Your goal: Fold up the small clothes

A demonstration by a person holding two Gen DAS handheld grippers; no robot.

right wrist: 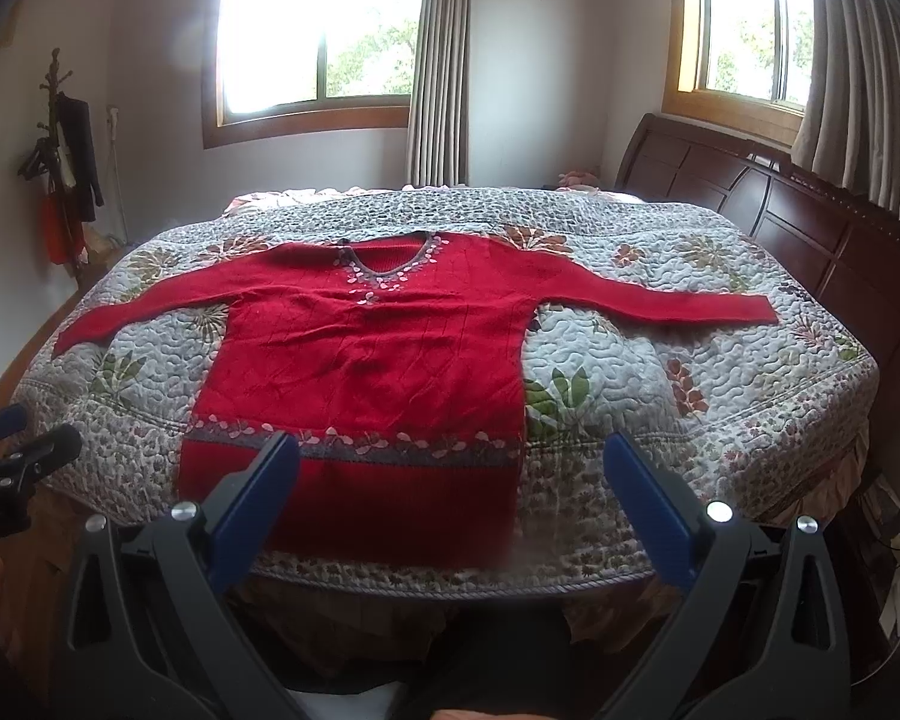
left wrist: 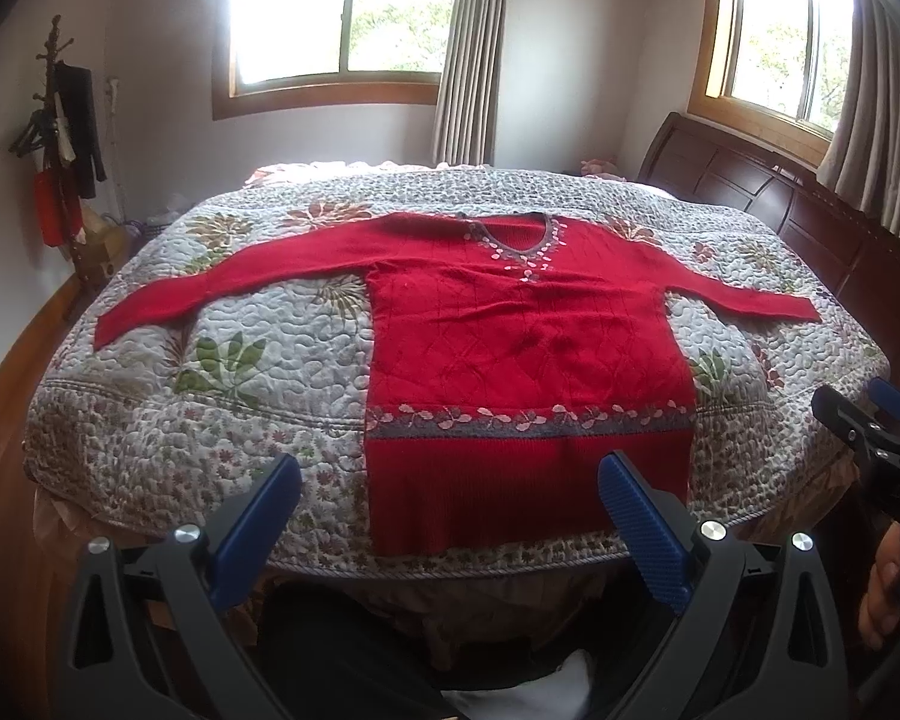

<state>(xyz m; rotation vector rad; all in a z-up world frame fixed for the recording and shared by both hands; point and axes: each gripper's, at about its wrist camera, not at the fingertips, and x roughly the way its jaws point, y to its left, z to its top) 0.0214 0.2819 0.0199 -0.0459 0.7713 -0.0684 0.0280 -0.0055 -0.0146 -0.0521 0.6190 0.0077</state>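
We hold the left gripper (left wrist: 450, 480) and right gripper (right wrist: 450, 459) wide open and empty. The red sweater (left wrist: 528, 336) lies flat on the quilt (left wrist: 258, 336) ahead of both, unfolded; next we likely grasp a sleeve (right wrist: 660, 300).

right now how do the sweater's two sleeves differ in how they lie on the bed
The left sleeve slopes down toward the bed's near edge, its cuff low; the right sleeve lies closer to level. The left sleeve bends slightly partway along; the right sleeve runs nearly straight. Both are spread out flat on the quilt, unfolded, with neither gripper touching them.
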